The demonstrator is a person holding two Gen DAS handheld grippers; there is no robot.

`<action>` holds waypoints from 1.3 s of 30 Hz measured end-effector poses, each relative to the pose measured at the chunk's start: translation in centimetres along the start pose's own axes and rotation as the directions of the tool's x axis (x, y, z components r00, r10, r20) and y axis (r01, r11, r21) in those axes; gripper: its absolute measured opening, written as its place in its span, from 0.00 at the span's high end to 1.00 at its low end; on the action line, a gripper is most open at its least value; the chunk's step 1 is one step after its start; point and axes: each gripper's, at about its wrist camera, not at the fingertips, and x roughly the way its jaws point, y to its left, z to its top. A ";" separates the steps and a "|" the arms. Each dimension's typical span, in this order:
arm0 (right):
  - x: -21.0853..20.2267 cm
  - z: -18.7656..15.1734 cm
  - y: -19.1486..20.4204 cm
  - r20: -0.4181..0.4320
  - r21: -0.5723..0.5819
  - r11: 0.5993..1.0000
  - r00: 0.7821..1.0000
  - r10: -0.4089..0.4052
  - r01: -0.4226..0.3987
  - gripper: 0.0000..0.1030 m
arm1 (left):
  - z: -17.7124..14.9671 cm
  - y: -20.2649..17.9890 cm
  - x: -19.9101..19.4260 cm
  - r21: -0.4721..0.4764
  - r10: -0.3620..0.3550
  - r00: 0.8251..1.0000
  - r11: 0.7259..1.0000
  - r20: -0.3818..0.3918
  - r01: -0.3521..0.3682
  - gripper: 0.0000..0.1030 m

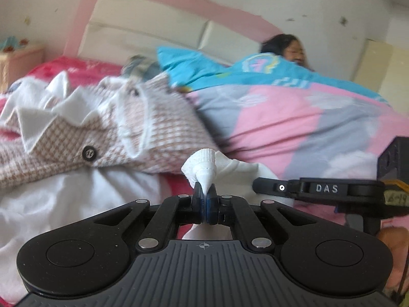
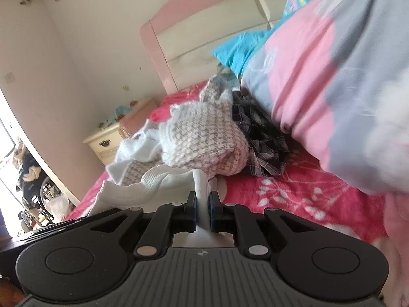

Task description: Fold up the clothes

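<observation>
My left gripper [image 1: 205,192] is shut on the ribbed edge of a white garment [image 1: 204,165], whose cloth bunches up above the pads and trails off to the right. My right gripper [image 2: 202,199] is shut on another part of the white garment [image 2: 163,181]; a fold passes between its pads and the ribbed hem spreads to the left. The right gripper's black finger [image 1: 319,189] shows at the right of the left wrist view. A brown-and-white checked garment [image 1: 107,133] [image 2: 204,140] with a white collar lies crumpled on the bed behind.
A pink, grey and blue quilt [image 1: 294,117] [image 2: 319,76] is heaped to the right, with a person lying under it by the headboard [image 1: 153,30]. A dark plaid garment [image 2: 260,138] lies beside the checked one on the red floral sheet [image 2: 294,194]. A nightstand [image 2: 110,138] stands left.
</observation>
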 end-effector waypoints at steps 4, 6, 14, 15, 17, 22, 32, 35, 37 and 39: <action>-4.1 -1.7 0.5 0.028 0.022 1.000 1.000 -0.005 0.004 0.90 | -0.8 -2.5 -3.2 0.089 -0.059 0.998 0.994 0.015 0.058 1.00; -6.2 -2.9 1.0 0.036 0.020 1.000 0.999 -0.011 0.010 0.90 | -1.5 -3.7 -4.8 0.133 -0.089 0.996 0.987 0.015 0.087 1.00; -14.0 -9.4 2.7 0.035 0.041 0.998 0.998 -0.048 0.046 0.90 | -6.5 -7.6 -11.5 0.296 -0.204 0.979 0.934 -0.022 0.201 1.00; -14.7 -10.4 2.8 0.030 0.046 0.997 0.998 -0.059 0.057 0.90 | -7.5 -7.9 -12.2 0.314 -0.215 0.976 0.925 -0.035 0.215 1.00; -15.7 -12.4 2.9 -0.003 0.053 0.995 0.996 -0.087 0.087 0.88 | -9.2 -8.4 -13.2 0.334 -0.229 0.972 0.913 -0.060 0.236 1.00; -17.7 -16.9 1.7 -0.138 0.137 0.975 0.978 -0.157 0.176 0.76 | -14.3 -9.1 -14.4 0.364 -0.248 0.952 0.883 -0.178 0.297 0.98; -23.3 -20.4 -0.9 -0.217 0.483 0.853 0.971 -0.103 0.199 0.52 | -18.2 -7.4 -16.4 0.228 -0.270 0.915 0.911 -0.299 0.343 0.64; -23.4 -21.0 -1.4 -0.208 0.580 0.796 0.976 -0.059 0.172 0.43 | -18.0 -6.4 -17.1 0.127 -0.297 0.905 0.929 -0.306 0.348 0.56; -23.0 -21.6 -1.8 -0.211 0.647 0.746 0.977 -0.022 0.157 0.40 | -18.0 -5.7 -17.3 0.052 -0.294 0.906 0.945 -0.305 0.324 0.52; -22.4 -21.9 -2.0 -0.215 0.679 0.716 0.976 -0.013 0.159 0.40 | -18.1 -4.8 -17.1 -0.041 -0.285 0.908 0.957 -0.306 0.286 0.52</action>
